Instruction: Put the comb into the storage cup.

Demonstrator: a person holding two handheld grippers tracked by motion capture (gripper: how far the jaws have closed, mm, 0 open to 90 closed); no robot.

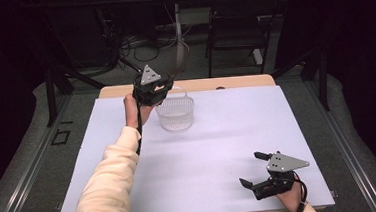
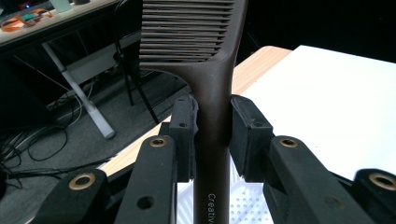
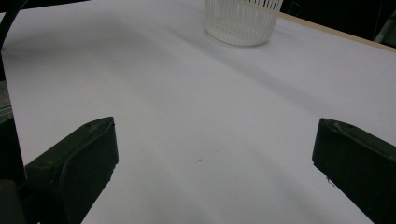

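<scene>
Dark brown plastic forms the comb that the left gripper clamps by its handle, both pads pressed flat against the shaft. The comb stands upright between the jaws, its teeth pointing to the left in the left gripper view, with pale lettering showing low on the handle. Beneath it in that view lies the perforated floor of a white basket.

From the high view, the left gripper is held up near the far edge of the table, just over the near-left rim of the white basket, which sits on the white sheet close to the far edge, left of centre. A cream sleeve reaches in from the near edge.

Near the table's near right corner the right gripper rests low over the sheet with its jaws spread wide and nothing between them. In the right gripper view the white basket stands well apart across bare white surface.
</scene>
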